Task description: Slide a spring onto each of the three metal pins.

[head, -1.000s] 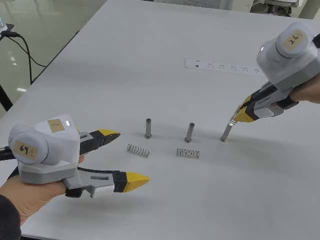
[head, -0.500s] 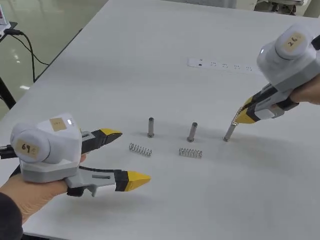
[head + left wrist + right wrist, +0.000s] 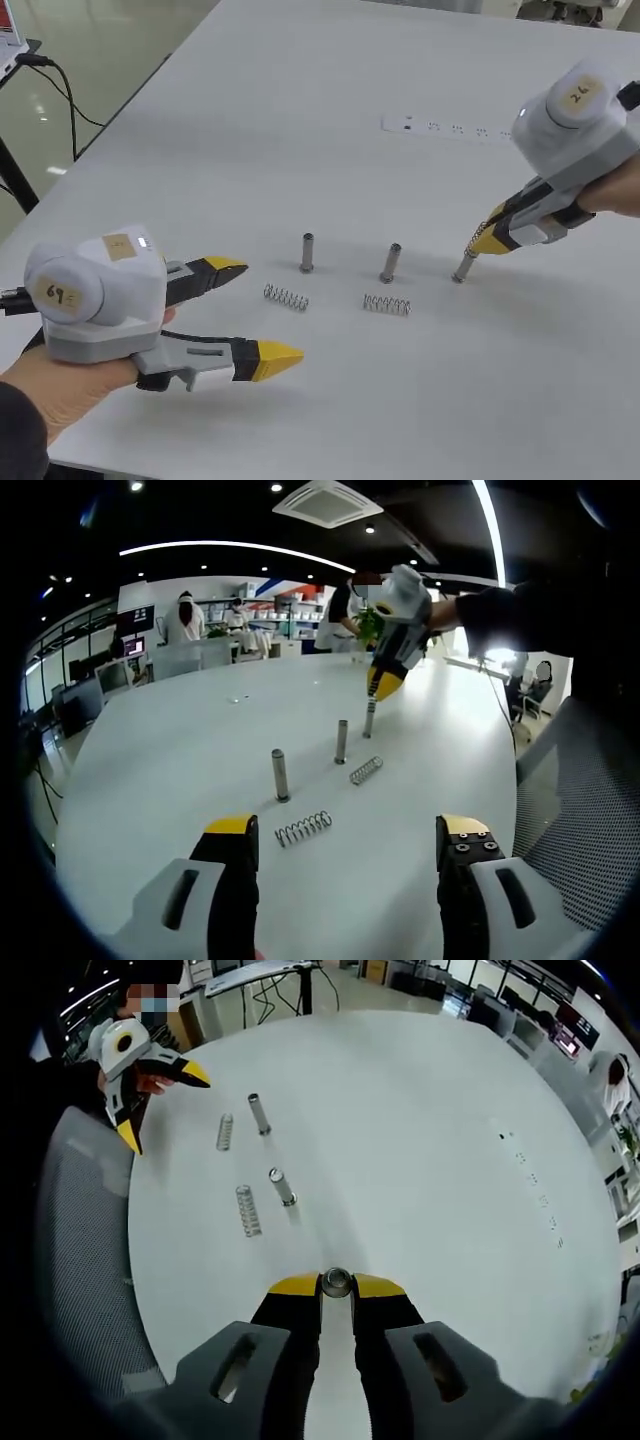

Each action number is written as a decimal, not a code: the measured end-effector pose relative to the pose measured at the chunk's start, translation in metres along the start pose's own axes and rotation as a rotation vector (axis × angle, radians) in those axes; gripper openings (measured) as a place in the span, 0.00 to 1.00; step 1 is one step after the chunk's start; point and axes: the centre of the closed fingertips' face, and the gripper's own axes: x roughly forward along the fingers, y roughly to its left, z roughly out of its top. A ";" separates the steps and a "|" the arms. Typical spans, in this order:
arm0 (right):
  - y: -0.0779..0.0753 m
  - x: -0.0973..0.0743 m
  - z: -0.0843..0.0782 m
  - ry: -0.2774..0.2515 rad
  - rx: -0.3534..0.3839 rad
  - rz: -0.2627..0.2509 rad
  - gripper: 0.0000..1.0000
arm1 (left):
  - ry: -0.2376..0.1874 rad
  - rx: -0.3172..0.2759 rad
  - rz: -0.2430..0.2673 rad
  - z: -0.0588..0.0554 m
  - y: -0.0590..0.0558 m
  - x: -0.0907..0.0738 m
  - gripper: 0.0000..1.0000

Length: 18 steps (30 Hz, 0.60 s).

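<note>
Three short metal pins stand in a row on the white table [image 3: 300,120]: left pin [image 3: 307,252], middle pin [image 3: 390,262], right pin [image 3: 463,269]. Two loose springs lie in front of them, one [image 3: 286,297] by the left pin and another [image 3: 387,304] by the middle pin. My right gripper [image 3: 486,241] is shut on a third spring [image 3: 481,233], tilted down with its lower end at the top of the right pin; seen end-on, the spring [image 3: 336,1282] sits between the yellow tips. My left gripper [image 3: 254,309] is open near the front left, short of the springs, holding nothing.
A white power strip [image 3: 450,128] lies farther back on the table. A black cable [image 3: 60,90] hangs off the table's left side. In the left gripper view, people stand at benches in the background [image 3: 190,620].
The right gripper has eased down slightly, bringing the held spring lower over the right pin. The left gripper, loose springs and other pins have stayed put; the head view shifted a little.
</note>
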 end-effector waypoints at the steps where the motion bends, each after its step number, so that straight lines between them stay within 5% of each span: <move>1: 0.000 0.001 -0.001 0.001 0.004 0.002 0.13 | 0.000 0.000 0.000 0.000 0.000 0.000 0.71; 18: 0.012 0.027 -0.016 0.036 0.027 0.016 0.13 | 0.004 -0.002 0.000 0.000 0.001 0.000 0.70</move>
